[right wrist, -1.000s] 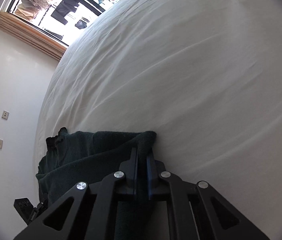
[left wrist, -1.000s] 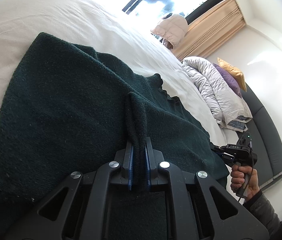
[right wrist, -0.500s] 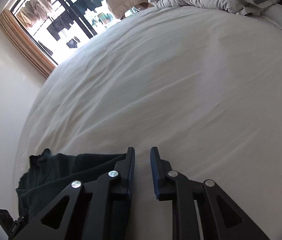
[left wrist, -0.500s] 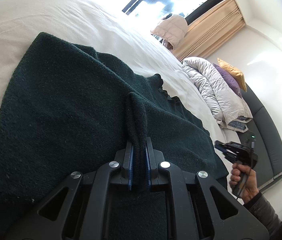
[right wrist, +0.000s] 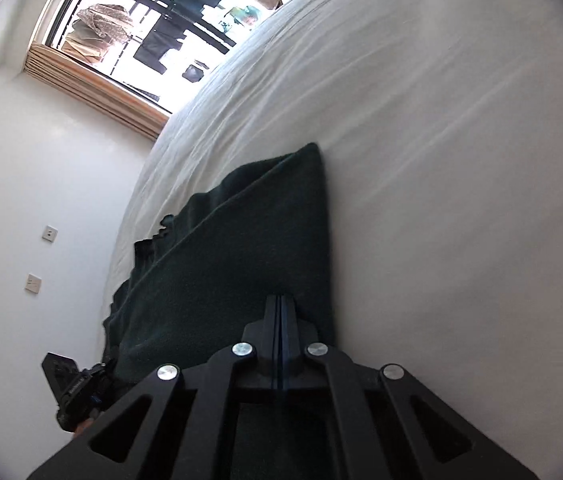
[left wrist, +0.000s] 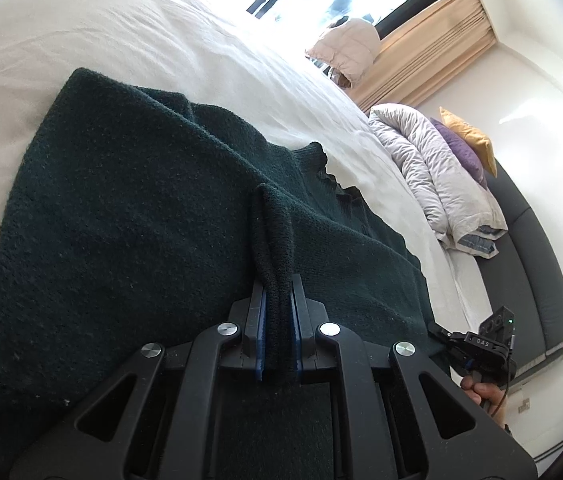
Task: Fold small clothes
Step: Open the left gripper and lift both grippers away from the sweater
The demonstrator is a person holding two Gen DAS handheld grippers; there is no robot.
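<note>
- A pinched ridge of the dark green knit sweater (left wrist: 129,216) is clamped between the blue pads of the left gripper (left wrist: 277,320); the ridge runs straight ahead toward 12 o'clock.
- The sweater's long axis is seen stretching from 7 o'clock to 1 o'clock in the left wrist view, with the frilled collar (left wrist: 331,178) at the far end.
- The right gripper (right wrist: 280,320) is clenched with its pads together. Cloth lies under it, but none is seen held between the pads.
- The left gripper is judged the working one for the next fold.
- The sweater lies on a white bedsheet (right wrist: 441,160); a window (right wrist: 161,20), a grey duvet (left wrist: 429,168) and pillows (left wrist: 469,140) are visible beyond.
</note>
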